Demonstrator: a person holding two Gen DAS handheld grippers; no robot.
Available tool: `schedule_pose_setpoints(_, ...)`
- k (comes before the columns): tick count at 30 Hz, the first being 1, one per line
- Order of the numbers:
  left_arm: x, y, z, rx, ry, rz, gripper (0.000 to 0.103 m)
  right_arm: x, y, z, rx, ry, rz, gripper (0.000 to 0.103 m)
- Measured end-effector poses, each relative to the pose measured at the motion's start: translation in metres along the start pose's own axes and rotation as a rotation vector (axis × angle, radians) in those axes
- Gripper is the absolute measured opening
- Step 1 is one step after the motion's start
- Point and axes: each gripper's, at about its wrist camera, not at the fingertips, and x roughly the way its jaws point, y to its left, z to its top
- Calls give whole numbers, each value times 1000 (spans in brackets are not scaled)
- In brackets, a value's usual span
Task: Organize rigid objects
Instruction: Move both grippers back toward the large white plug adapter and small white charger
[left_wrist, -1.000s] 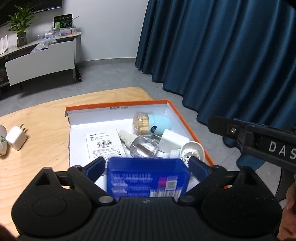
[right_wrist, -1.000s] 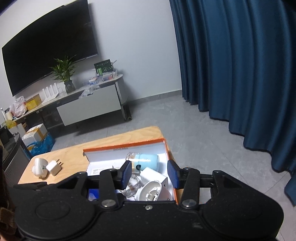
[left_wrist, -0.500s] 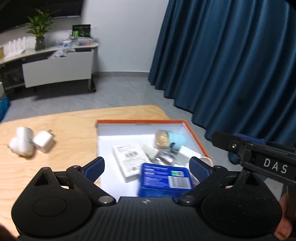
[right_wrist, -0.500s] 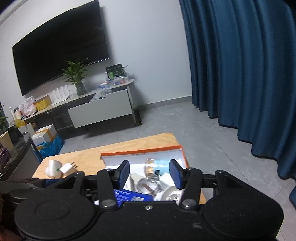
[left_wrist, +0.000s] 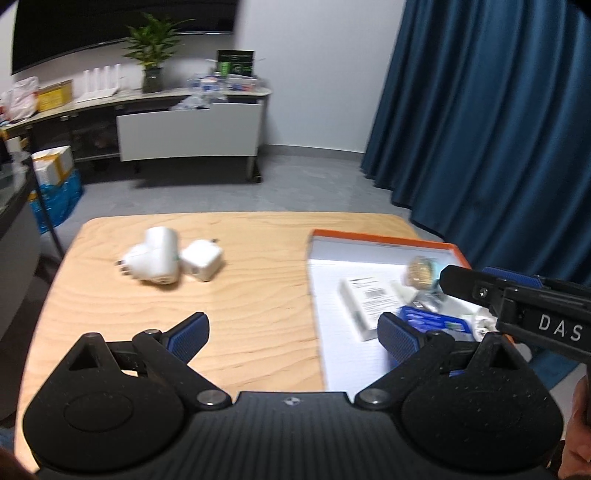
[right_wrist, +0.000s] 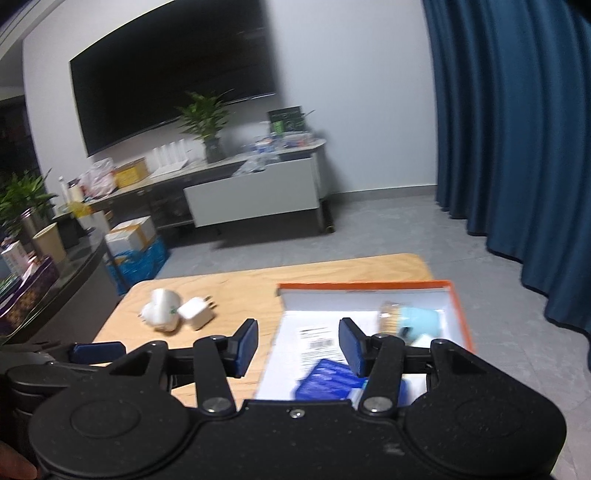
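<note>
An orange-rimmed box (left_wrist: 376, 238) sits on the right of the wooden table (left_wrist: 240, 302). In it lie a blue box (left_wrist: 430, 320), a white labelled box (left_wrist: 364, 301), a light-blue brush (right_wrist: 413, 318) and small white items. Two white plug adapters (left_wrist: 153, 260) (left_wrist: 202, 259) lie on the table to the left, also in the right wrist view (right_wrist: 162, 304). My left gripper (left_wrist: 291, 334) is open and empty above the table, left of the box. My right gripper (right_wrist: 297, 341) is open and empty over the box's left edge.
A white TV cabinet (left_wrist: 188, 134) with a plant (left_wrist: 153, 55) and clutter stands at the far wall under a dark screen (right_wrist: 173, 92). Blue curtains (left_wrist: 498, 129) hang on the right. Cartons and a blue bag (right_wrist: 136, 247) sit on the floor at the left.
My left gripper opened and let go of the blue box, which now lies in the orange-rimmed box. Both grippers swung left toward the white adapters.
</note>
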Motion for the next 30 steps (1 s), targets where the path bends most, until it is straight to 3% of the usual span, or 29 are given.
schedule_pose_setpoints(15,19,79,2,-117,-5,153,101,33,46,-4,-70,53,70,62)
schedule_pose_setpoints(30,75,116,17,-135,19,226,103,87,68,0,-107,101,113,65)
